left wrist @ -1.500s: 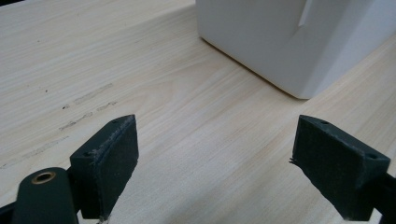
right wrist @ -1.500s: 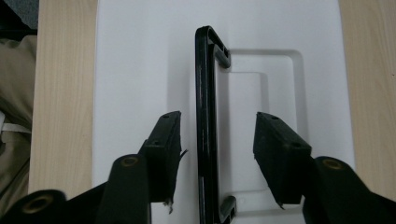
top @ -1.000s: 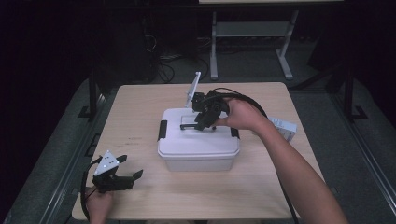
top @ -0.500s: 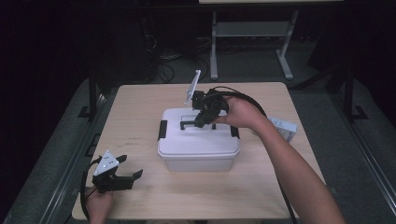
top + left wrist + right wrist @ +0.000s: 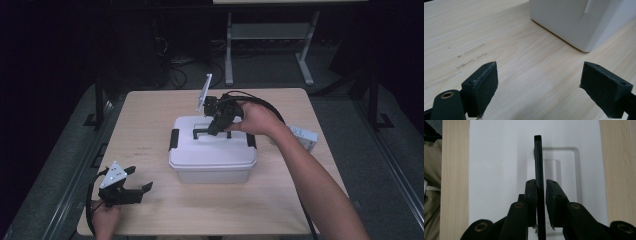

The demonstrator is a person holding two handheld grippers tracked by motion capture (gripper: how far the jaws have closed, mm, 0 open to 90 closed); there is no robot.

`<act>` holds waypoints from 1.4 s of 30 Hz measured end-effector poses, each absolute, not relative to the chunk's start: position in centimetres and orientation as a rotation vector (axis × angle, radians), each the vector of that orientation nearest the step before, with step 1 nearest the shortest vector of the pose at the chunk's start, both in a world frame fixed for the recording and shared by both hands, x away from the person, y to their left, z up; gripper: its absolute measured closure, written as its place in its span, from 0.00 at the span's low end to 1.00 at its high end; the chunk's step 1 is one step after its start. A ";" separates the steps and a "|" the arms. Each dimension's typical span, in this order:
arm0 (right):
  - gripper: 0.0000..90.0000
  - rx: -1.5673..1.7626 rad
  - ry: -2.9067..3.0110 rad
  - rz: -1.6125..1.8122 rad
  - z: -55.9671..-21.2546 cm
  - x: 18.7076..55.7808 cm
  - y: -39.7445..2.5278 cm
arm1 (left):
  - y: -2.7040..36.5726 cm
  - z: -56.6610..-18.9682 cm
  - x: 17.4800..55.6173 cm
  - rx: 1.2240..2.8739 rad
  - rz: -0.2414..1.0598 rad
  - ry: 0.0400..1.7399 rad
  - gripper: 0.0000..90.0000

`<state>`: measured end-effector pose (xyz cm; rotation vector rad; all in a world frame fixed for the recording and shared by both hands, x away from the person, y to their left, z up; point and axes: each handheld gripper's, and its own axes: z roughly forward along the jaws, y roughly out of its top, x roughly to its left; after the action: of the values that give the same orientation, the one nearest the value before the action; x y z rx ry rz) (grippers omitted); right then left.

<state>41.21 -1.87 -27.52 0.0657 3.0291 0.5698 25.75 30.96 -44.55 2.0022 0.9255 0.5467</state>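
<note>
The right gripper point(image 5: 216, 126) is clamped on the black handle point(image 5: 538, 165) atop the white box point(image 5: 212, 155) at mid-table, probably to lift it, while the left gripper point(image 5: 131, 190), jaws apart, waits low at the near-left edge, clear of the box.

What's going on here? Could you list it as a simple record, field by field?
Table: light wooden table
Main thing: white lidded storage box, mid-table
Handle: black handle, raised from the lid
Right gripper: right gripper, jaws closed around the handle
Left gripper: left gripper, jaws wide apart, holding nothing, near table's front left corner
</note>
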 end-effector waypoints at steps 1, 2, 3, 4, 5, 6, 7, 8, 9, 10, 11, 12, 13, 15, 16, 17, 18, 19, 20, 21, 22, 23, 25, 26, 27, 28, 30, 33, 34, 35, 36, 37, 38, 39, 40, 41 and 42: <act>0.88 0.068 3.029 0.563 -27.5 41.2 -1.8 | 31.0 -44.5 25.8 2.002 0.547 0.927 0.15; 0.88 0.068 3.029 0.556 -27.6 41.2 -1.7 | 31.0 -44.5 25.8 2.001 0.546 0.929 0.15; 0.88 0.059 3.027 0.553 -27.6 41.2 -1.7 | 31.0 -44.5 25.8 1.998 0.545 0.929 0.15; 0.88 0.058 3.027 0.549 -27.6 41.2 -1.6 | 31.1 -44.5 25.7 1.998 0.546 0.930 0.15; 0.88 0.054 3.029 0.547 -27.6 41.3 -1.6 | 31.1 -44.5 25.7 1.996 0.547 0.931 0.15; 0.88 0.055 3.029 0.542 -27.6 41.3 -1.5 | 31.1 -44.5 25.7 1.996 0.547 0.931 0.15; 0.88 0.061 3.031 0.536 -27.6 41.3 -1.5 | 31.1 -44.5 25.8 1.996 0.546 0.932 0.15; 0.88 0.062 3.031 0.531 -27.5 41.2 -1.4 | 31.1 -44.5 25.8 1.996 0.546 0.932 0.15; 0.88 0.057 3.033 0.533 -27.5 41.2 -1.4 | 31.1 -44.5 25.8 1.996 0.546 0.931 0.15; 0.89 0.051 3.031 0.531 -27.5 41.2 -1.4 | 31.1 -44.5 25.8 1.997 0.545 0.930 0.15; 0.89 0.055 3.034 0.525 -27.5 41.2 -1.3 | 31.1 -44.6 25.8 1.998 0.545 0.929 0.15; 0.90 0.050 3.035 0.520 -27.6 41.2 -1.3 | 31.1 -44.6 25.8 1.999 0.545 0.929 0.15; 0.91 0.048 3.036 0.517 -27.6 41.2 -1.3 | 31.0 -44.6 25.8 1.999 0.545 0.928 0.15; 0.91 0.055 3.036 0.512 -27.6 41.2 -1.3 | 31.0 -44.6 25.8 2.000 0.545 0.926 0.15; 0.91 0.053 3.035 0.513 -27.6 41.2 -1.4 | 31.0 -44.5 25.8 2.001 0.544 0.925 0.15; 0.92 0.052 3.037 0.517 -27.6 41.3 -1.4 | 31.0 -44.6 25.8 2.000 0.545 0.926 0.15; 0.92 0.052 3.037 0.518 -27.6 41.3 -1.4 | 31.0 -44.6 25.8 2.001 0.545 0.926 0.15; 0.92 0.052 3.038 0.518 -27.6 41.3 -1.4 | 31.0 -44.6 25.8 2.002 0.545 0.926 0.15; 0.92 0.047 3.039 0.518 -27.6 41.3 -1.4 | 31.0 -44.6 25.8 2.002 0.545 0.927 0.15; 0.92 0.053 3.041 0.517 -27.6 41.3 -1.4 | 31.0 -44.6 25.8 2.000 0.545 0.928 0.15; 0.92 0.053 3.041 0.518 -27.6 41.3 -1.4 | 31.0 -44.6 25.8 2.000 0.545 0.927 0.15; 0.92 0.053 3.042 0.519 -27.6 41.4 -1.4 | 31.0 -44.6 25.8 2.000 0.545 0.927 0.15; 0.92 0.051 3.042 0.520 -27.6 41.4 -1.4 | 31.0 -44.6 25.8 2.002 0.544 0.929 0.15; 0.92 0.050 3.044 0.519 -27.6 41.4 -1.4 | 31.0 -44.6 25.8 2.000 0.544 0.929 0.15; 0.92 0.051 3.045 0.514 -27.6 41.4 -1.4 | 31.0 -44.6 25.8 2.000 0.544 0.929 0.15; 0.92 0.045 3.045 0.509 -27.6 41.4 -1.3 | 31.0 -44.6 25.8 2.001 0.544 0.929 0.15; 0.92 0.039 3.044 0.500 -27.5 41.4 -1.2 | 31.0 -44.6 25.8 2.001 0.543 0.931 0.15; 0.93 0.034 3.045 0.480 -27.4 41.3 -1.1 | 31.0 -44.6 25.8 2.000 0.545 0.930 0.15; 0.93 0.031 3.046 0.480 -27.4 41.4 -1.1 | 31.0 -44.6 25.8 2.000 0.544 0.930 0.15; 0.93 0.030 3.046 0.480 -27.4 41.4 -1.1 | 31.0 -44.6 25.8 2.000 0.544 0.930 0.15; 0.93 0.031 3.047 0.480 -27.4 41.4 -1.1 | 31.0 -44.6 25.8 2.000 0.544 0.930 0.15; 0.93 0.032 3.048 0.481 -27.4 41.4 -1.1 | 31.0 -44.6 25.8 2.001 0.544 0.929 0.15; 0.93 0.030 3.048 0.481 -27.4 41.4 -1.1 | 31.0 -44.6 25.8 2.001 0.544 0.929 0.15; 0.93 0.028 3.048 0.484 -27.4 41.4 -1.1 | 31.0 -44.6 25.8 2.001 0.545 0.930 0.15; 0.93 0.029 3.048 0.486 -27.4 41.4 -1.1 | 31.0 -44.6 25.8 2.000 0.545 0.931 0.15; 0.93 0.028 3.048 0.486 -27.4 41.4 -1.1 | 31.0 -44.6 25.8 2.000 0.544 0.931 0.15; 0.93 0.029 3.049 0.486 -27.4 41.4 -1.1 | 31.0 -44.6 25.8 2.000 0.544 0.930 0.15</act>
<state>41.41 -1.13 -27.43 0.0286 3.0489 0.4862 25.81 31.04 -44.59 2.0000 0.9304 0.5438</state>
